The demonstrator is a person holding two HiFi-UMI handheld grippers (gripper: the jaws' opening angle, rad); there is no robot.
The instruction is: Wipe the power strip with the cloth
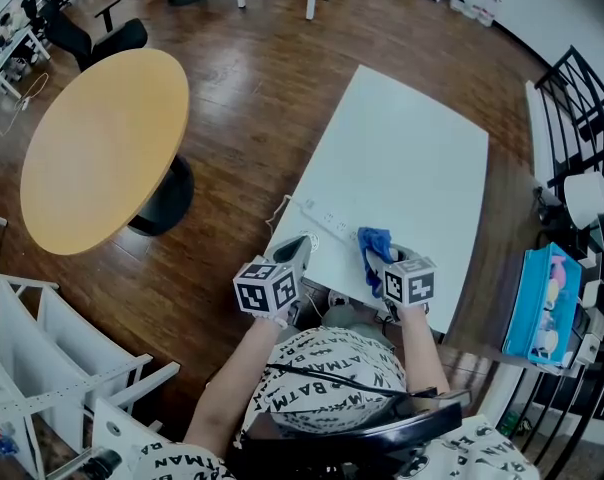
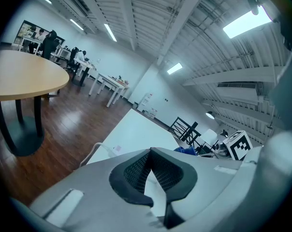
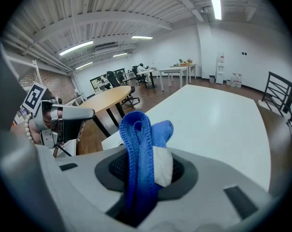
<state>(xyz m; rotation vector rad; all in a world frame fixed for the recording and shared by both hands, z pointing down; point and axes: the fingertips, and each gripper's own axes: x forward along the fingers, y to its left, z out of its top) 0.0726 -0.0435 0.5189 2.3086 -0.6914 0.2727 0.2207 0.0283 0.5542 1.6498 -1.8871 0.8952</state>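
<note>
A white power strip (image 1: 327,221) lies near the front edge of the white table (image 1: 412,158), its cable (image 1: 280,211) hanging off the left corner. My right gripper (image 1: 380,266) is just right of the strip and shut on a blue cloth (image 1: 374,251). In the right gripper view the cloth (image 3: 140,149) stands folded between the jaws of the right gripper (image 3: 145,166). My left gripper (image 1: 294,251) hovers at the table's left front corner beside the strip. Its pads (image 2: 167,170) meet at the tips with nothing between them. The strip's end (image 2: 116,148) shows just beyond.
A round wooden table (image 1: 102,143) stands on the floor to the left, with white shelving (image 1: 42,348) at the lower left. A black metal rack (image 1: 582,118) and a blue box (image 1: 542,303) are along the right. The person's torso is close behind the table edge.
</note>
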